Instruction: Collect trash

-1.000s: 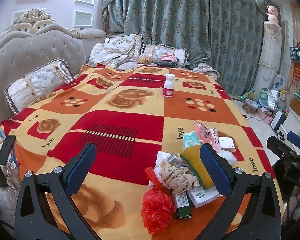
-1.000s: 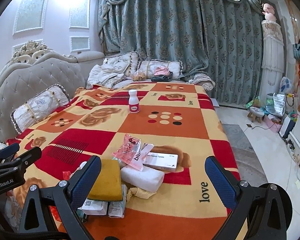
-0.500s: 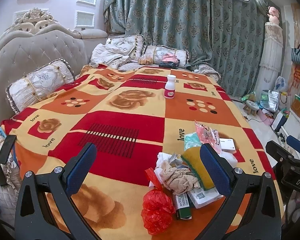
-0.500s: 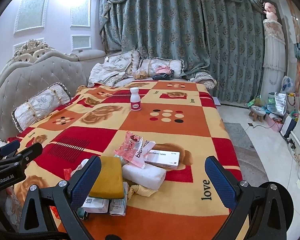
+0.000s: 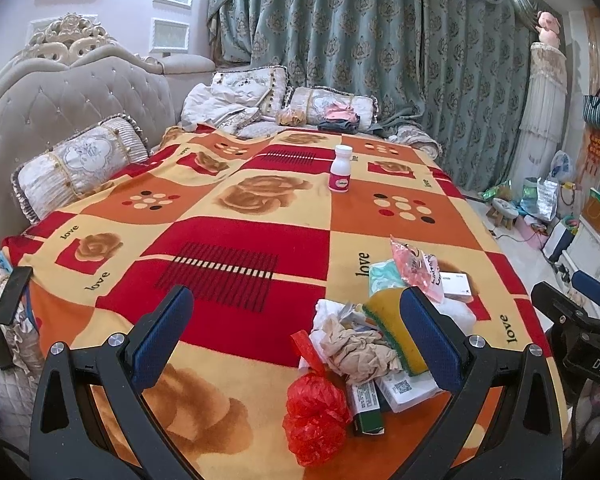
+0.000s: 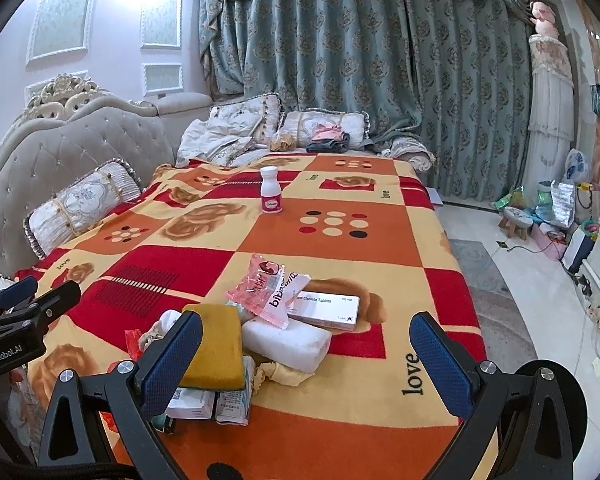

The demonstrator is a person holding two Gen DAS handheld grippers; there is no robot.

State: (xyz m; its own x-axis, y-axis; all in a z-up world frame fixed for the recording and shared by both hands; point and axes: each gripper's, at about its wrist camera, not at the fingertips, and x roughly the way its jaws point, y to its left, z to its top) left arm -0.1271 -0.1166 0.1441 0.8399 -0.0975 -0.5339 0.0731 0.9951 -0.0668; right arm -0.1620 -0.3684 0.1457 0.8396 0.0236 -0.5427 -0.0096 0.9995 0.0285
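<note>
Trash lies heaped near the foot of the patterned blanket — a red plastic bag, crumpled paper, a yellow sponge, a pink wrapper and a tablet box. Left gripper and right gripper both hover above the heap, fingers spread wide — holding and touching nothing.
</note>
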